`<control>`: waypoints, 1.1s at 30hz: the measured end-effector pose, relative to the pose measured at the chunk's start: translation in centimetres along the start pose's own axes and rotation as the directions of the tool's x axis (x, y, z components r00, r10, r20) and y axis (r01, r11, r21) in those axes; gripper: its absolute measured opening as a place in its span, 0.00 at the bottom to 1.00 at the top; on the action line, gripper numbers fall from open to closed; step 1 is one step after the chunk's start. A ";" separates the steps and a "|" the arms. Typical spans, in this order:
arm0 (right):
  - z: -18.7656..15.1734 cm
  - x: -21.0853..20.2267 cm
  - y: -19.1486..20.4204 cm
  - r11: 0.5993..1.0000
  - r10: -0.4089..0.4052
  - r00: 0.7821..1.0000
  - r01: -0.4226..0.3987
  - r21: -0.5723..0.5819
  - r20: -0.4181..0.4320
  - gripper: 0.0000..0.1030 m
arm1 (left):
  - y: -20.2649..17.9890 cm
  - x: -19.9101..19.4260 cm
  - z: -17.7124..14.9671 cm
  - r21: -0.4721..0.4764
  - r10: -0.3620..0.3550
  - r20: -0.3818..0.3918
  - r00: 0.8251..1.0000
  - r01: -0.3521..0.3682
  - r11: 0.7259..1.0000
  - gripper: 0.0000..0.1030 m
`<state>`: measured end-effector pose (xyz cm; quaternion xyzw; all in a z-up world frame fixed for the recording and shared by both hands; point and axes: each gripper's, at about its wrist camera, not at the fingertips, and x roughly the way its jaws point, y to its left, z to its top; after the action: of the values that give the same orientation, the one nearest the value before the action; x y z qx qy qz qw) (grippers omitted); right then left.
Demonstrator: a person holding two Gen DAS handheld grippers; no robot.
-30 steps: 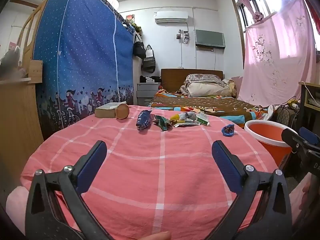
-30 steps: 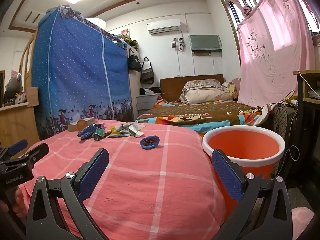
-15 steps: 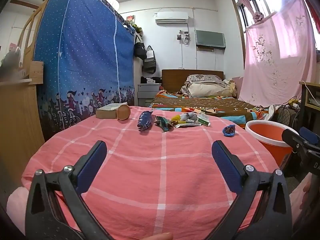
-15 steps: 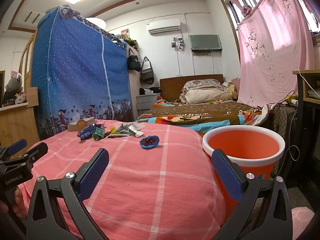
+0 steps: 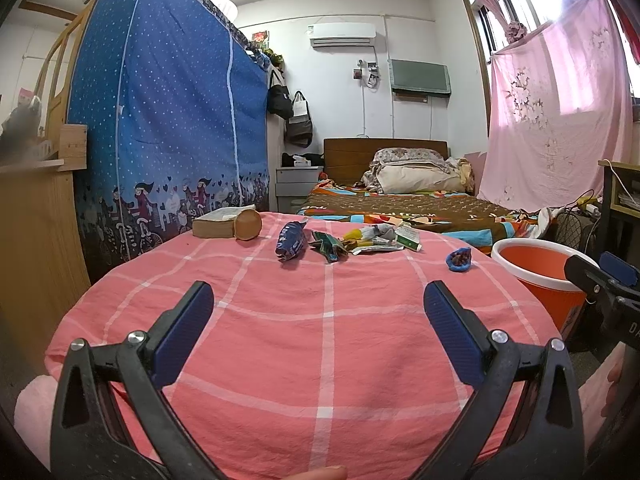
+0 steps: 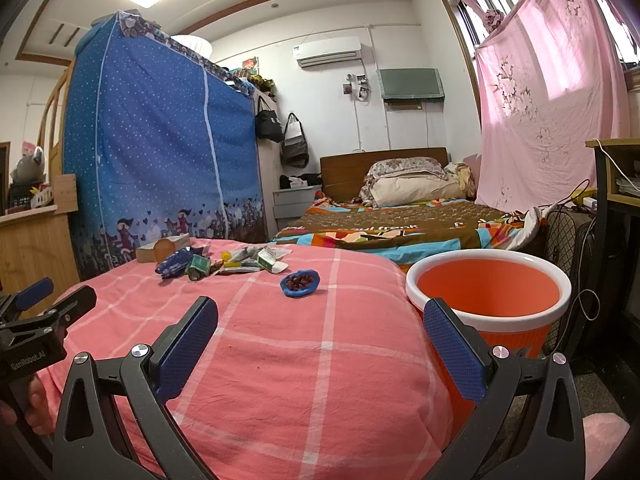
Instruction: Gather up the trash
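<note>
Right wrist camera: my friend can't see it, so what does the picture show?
An open black gripper with blue pads hangs over a table in a pink checked cloth, holding nothing. Crumpled wrappers and a small blue dish of dark bits lie at the far end. A round orange plastic bucket with a white rim stands beside the table.

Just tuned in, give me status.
Left gripper and right gripper open, empty. Trash pile untouched on pink cloth. Orange bin alongside. Nothing blocking.

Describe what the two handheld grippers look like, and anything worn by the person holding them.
Both the left gripper and right gripper have black plastic frames with silver bolts and two fingers faced with textured blue pads. White lettering marks the left gripper's black body. No cables or clear sleeves show.
</note>
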<state>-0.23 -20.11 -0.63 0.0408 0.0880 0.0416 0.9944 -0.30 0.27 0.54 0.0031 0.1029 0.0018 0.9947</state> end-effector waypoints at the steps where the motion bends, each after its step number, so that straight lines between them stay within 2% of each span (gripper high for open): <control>1: 0.0 0.0 0.0 1.000 0.001 1.000 -0.001 0.000 -0.001 1.00 | 0.0 0.0 0.0 -0.001 0.000 -0.001 1.000 0.000 1.000 1.00; 33: -0.1 0.1 0.1 1.000 0.000 1.000 0.000 0.002 -0.001 1.00 | 0.2 0.1 -0.1 0.002 0.000 0.001 1.000 0.000 1.000 1.00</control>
<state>-0.20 -19.95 -0.72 0.0417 0.0885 0.0414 0.9943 -0.22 0.43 0.39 0.0040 0.1022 0.0018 0.9948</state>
